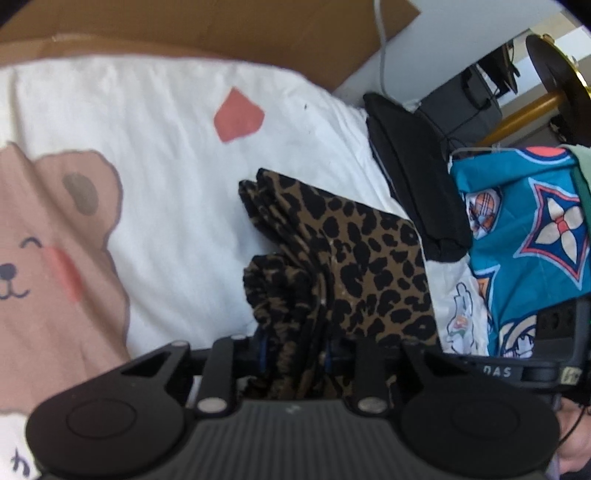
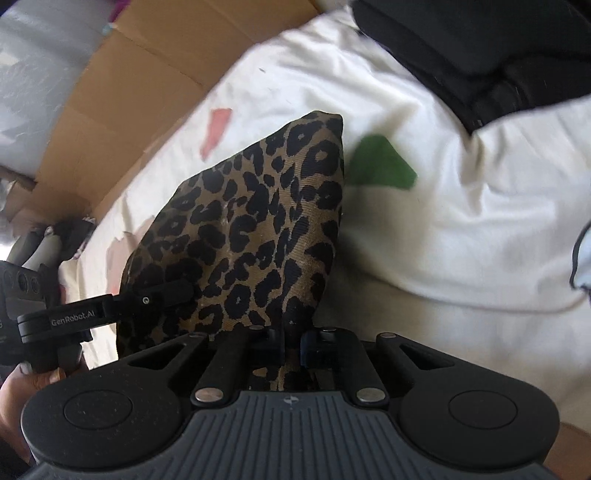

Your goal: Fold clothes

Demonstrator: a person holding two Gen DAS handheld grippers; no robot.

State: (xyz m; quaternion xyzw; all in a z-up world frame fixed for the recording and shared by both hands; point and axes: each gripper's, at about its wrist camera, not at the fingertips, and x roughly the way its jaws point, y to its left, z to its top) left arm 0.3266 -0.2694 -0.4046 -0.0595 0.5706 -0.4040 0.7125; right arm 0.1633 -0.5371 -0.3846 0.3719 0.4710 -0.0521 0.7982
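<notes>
A leopard-print garment is held up off a white bedsheet by both grippers. The left gripper is clenched on a bunched, gathered edge of the cloth, which is pinched between its two fingers and hangs folded in several layers away from them. The right gripper is likewise closed on a corner of the same leopard-print garment, and the cloth is drawn up from its jaws into a taut peak. In the right wrist view the left gripper is seen clamped on the garment's left edge. The sheet is printed with a brown bear, a pink shape and a green shape. A folded black garment is laid near the sheet's far right edge, with a teal patterned cloth just beside it. Brown cardboard is seen beyond the sheet's far edge.
</notes>
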